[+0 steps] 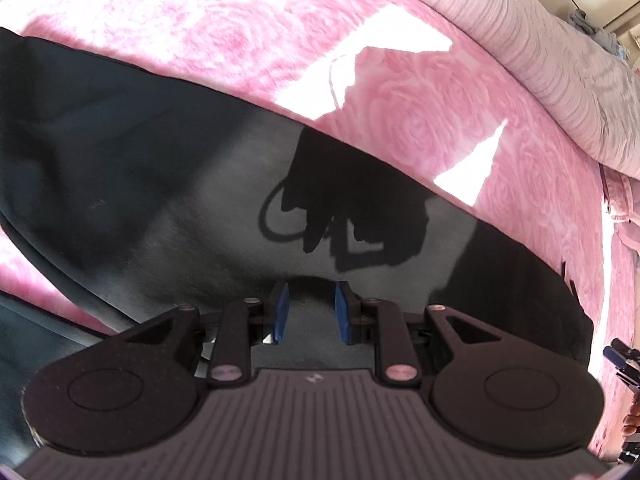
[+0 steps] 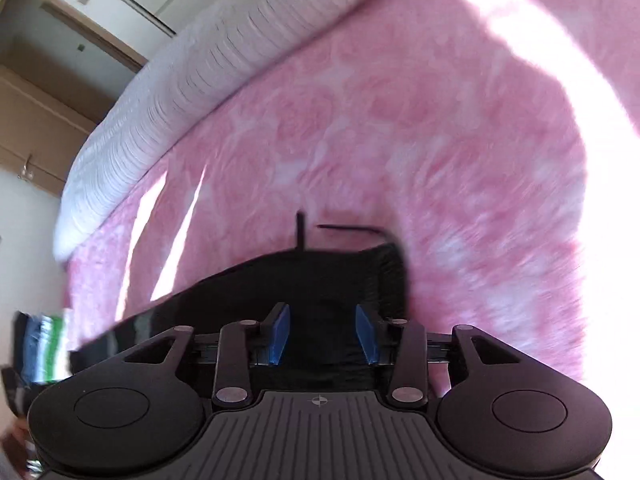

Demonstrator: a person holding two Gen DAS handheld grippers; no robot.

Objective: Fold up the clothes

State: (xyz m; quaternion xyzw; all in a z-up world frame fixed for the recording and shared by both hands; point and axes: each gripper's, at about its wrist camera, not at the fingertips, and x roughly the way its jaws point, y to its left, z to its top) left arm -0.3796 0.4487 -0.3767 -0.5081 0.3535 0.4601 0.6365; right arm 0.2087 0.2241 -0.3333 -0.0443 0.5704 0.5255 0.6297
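1. Between the blue pads of the left gripper, the jaws are standing apart over the dark garment, pinching nothing visible; a closing here is risking a grab of one layer only, so the fold could be dragging crooked.
2. Nearer the garment's ribbed end, the right gripper is hovering with jaws spread and the dark cloth showing between them, not pressed; the view is blurring, so a hurried pinch could be missing the hem.
3. Further out, the garment is lying across the pink bed cover, which could be bunching up with it.
4. Along the bed's far edge, the pale quilt is sitting well apart.
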